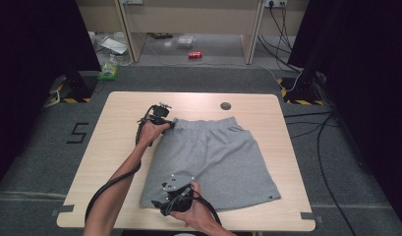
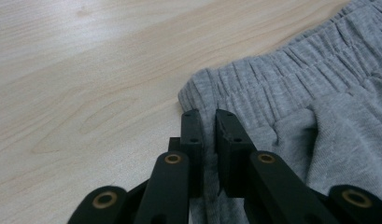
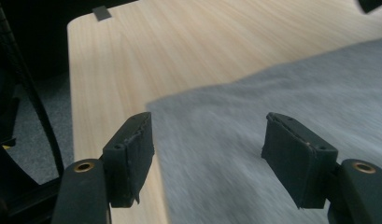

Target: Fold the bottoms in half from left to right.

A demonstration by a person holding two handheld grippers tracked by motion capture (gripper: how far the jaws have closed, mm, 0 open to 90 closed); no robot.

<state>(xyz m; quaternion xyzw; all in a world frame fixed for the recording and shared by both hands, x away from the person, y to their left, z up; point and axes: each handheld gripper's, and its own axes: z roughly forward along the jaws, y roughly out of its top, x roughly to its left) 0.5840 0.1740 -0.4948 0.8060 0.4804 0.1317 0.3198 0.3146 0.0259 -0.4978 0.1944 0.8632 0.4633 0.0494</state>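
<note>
While the grey shorts lie flat at mid-bench, waistband away from me, I log the step as a fold-grasp. Left tool: jaws clamped on the waistband corner; I hold it steady. Right tool: jaws apart, hovering over the near hem corner; I judge it should settle lower and straddle the edge before pinching. Fabric: soft jersey knit, ribbed gathered waistband, limp, likely to drag. Bench: pale wood-grain laminate, rounded corners, smooth.
</note>
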